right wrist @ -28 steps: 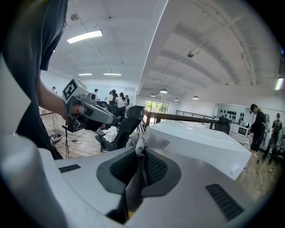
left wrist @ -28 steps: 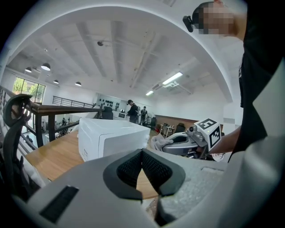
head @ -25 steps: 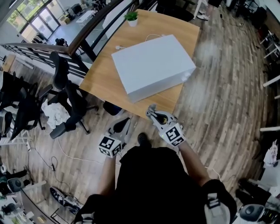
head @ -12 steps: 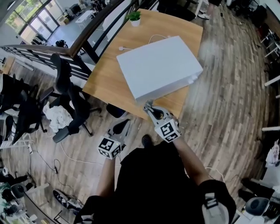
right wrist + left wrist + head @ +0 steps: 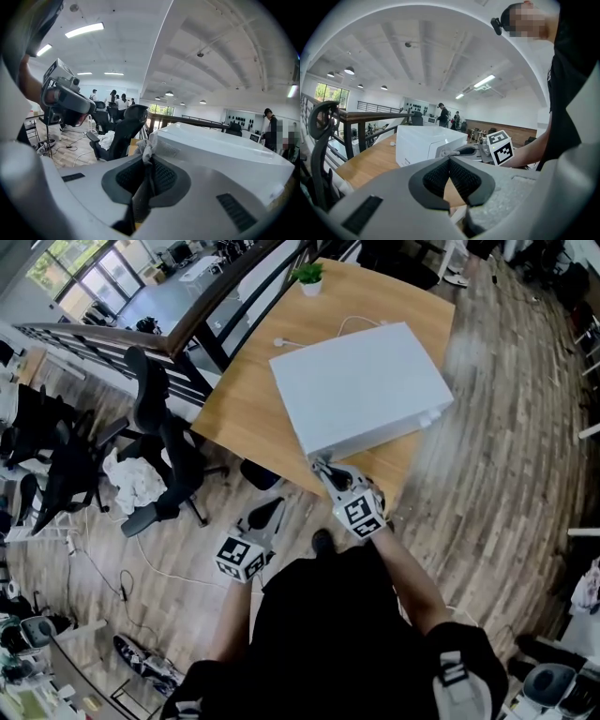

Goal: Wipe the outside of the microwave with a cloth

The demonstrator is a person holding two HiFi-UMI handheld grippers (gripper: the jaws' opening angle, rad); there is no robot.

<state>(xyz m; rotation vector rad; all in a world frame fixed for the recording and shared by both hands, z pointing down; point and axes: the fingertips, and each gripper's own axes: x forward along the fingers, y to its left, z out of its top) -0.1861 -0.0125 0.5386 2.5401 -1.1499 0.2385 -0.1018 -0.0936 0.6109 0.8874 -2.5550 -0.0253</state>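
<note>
On a wooden table (image 5: pixel 248 418) sits a plain white, boxy microwave (image 5: pixel 361 385). At its near corner, the right gripper (image 5: pixel 323 468) pinches a pale cloth (image 5: pixel 146 151). The left gripper (image 5: pixel 269 512) hangs lower left, clenched and empty.

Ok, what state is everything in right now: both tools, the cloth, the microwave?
Microwave: on the table, door looks shut.
Right tool: shut on the cloth, at the microwave's near corner.
Cloth: bunched, sticking out past the tool's tips.
Left tool: shut, empty, low beside the table.
Plant: upright at the table's far corner.
</note>
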